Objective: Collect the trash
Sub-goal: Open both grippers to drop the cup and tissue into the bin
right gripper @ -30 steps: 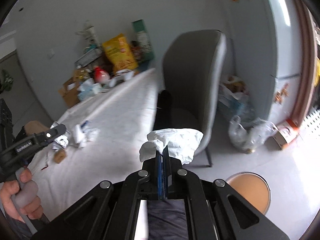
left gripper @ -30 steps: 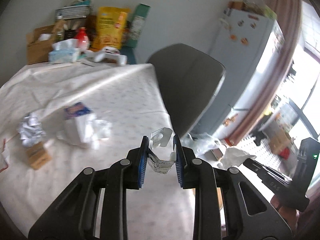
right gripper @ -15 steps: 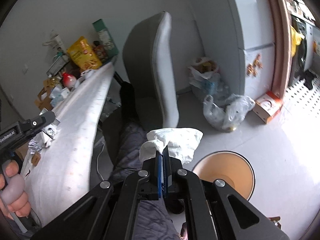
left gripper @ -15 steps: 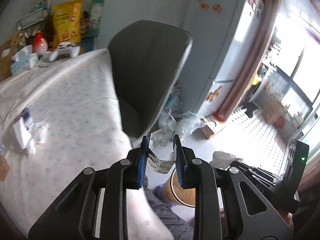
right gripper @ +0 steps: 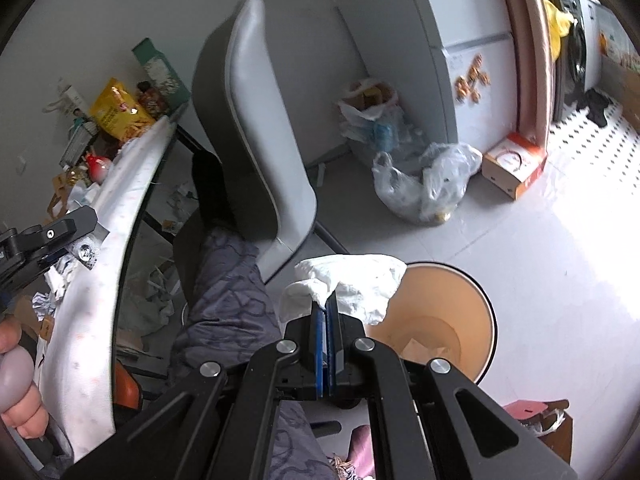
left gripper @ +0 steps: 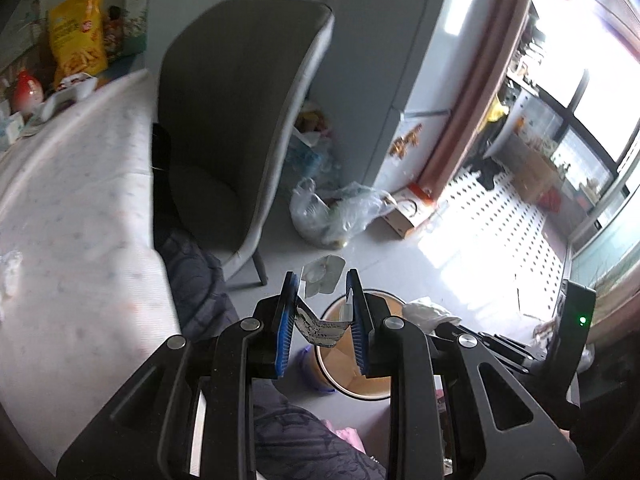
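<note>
My left gripper (left gripper: 322, 284) is shut on a crumpled clear plastic wrapper (left gripper: 320, 304) with printed paper, held over the floor above a round tan bin (left gripper: 360, 376). My right gripper (right gripper: 326, 300) is shut on a crumpled white tissue (right gripper: 352, 284), held beside the same tan bin (right gripper: 448, 320), at its left rim. The tissue also shows in the left wrist view (left gripper: 426, 310), with the right gripper's body (left gripper: 500, 350) beside it. More crumpled trash (right gripper: 60, 280) lies on the table at the far left of the right wrist view.
A grey chair (left gripper: 236, 120) stands at the white-clothed table (left gripper: 72, 200). Plastic bags (right gripper: 424, 188) and a cardboard box (right gripper: 514, 168) lie on the floor by the fridge (right gripper: 460, 40). My lap in dark patterned trousers (right gripper: 228, 300) is below. Snack packets (left gripper: 76, 36) stand at the table's far end.
Both grippers swung right and down, away from the table toward the floor bin, each keeping its hold. The bin is now larger and closer in both views.
</note>
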Tool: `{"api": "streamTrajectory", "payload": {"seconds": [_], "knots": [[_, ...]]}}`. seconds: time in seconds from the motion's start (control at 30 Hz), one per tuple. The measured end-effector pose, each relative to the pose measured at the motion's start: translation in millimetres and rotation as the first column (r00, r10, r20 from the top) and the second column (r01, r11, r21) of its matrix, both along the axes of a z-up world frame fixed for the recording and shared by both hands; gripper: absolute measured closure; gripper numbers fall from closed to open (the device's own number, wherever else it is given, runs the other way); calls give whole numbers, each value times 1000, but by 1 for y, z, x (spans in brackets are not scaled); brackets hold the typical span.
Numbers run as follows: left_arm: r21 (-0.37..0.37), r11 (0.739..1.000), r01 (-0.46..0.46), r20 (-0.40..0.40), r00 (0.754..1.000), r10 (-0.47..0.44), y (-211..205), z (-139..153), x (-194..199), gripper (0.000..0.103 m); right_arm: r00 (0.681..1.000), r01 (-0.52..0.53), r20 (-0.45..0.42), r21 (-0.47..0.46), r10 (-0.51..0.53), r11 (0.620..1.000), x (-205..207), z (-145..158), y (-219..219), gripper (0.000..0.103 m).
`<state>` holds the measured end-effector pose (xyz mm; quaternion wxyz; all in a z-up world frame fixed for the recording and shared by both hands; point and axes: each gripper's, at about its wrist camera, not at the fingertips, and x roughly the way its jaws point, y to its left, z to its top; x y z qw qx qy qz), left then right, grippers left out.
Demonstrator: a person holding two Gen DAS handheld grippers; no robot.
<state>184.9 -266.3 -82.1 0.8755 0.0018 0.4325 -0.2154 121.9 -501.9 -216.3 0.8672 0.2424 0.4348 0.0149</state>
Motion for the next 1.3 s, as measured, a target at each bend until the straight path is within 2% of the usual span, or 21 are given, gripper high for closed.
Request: {"api": "streamTrajectory", "payload": {"seconds": [0.13,0.2,0.27,0.3,0.5,0.77,0.93,0.97,1.0,1.07,1.2,1.3], "knots": [[15,1000,18,-30,999,-17,-13,-11,5,78,999,28,-47,36,-26,999,8,-24,-13,96],[23,999,24,-39,999,-23,-19,-15,7,78,996,45,-74,59,-40,997,10,-34,-19,90],[32,999,33,-46,998,-31,-25,-18,7,78,995,74,-71,65,-69,995,7,-37,-25,45],[37,999,40,-49,998,-38,-29,-20,7,78,995,85,-58,55,-82,995,4,-36,-28,42],[47,995,86,-72,994,-82,-53,-28,11,78,991,128,-49,49,-126,991,-8,-28,-53,42],[57,983,172,-126,978,-164,-97,-47,11,78,977,212,0,11,-212,977,-33,-3,-85,33],[50,975,217,-161,965,-206,-124,-58,10,73,964,266,6,-1,-266,964,-43,2,-103,33],[45,975,219,-166,964,-209,-125,-58,10,67,962,271,8,-2,-271,962,-44,3,-104,33],[37,975,221,-175,962,-211,-128,-60,11,49,961,276,10,-3,-276,961,-45,4,-106,33],[32,977,211,-169,964,-203,-127,-59,12,29,960,279,13,-2,-279,960,-45,5,-107,33],[58,985,163,-131,979,-155,-116,-49,12,18,962,273,13,-1,-273,962,-45,6,-105,33],[56,988,145,-105,985,-138,-104,-37,10,15,965,261,10,1,-261,965,-42,7,-100,33]]}}
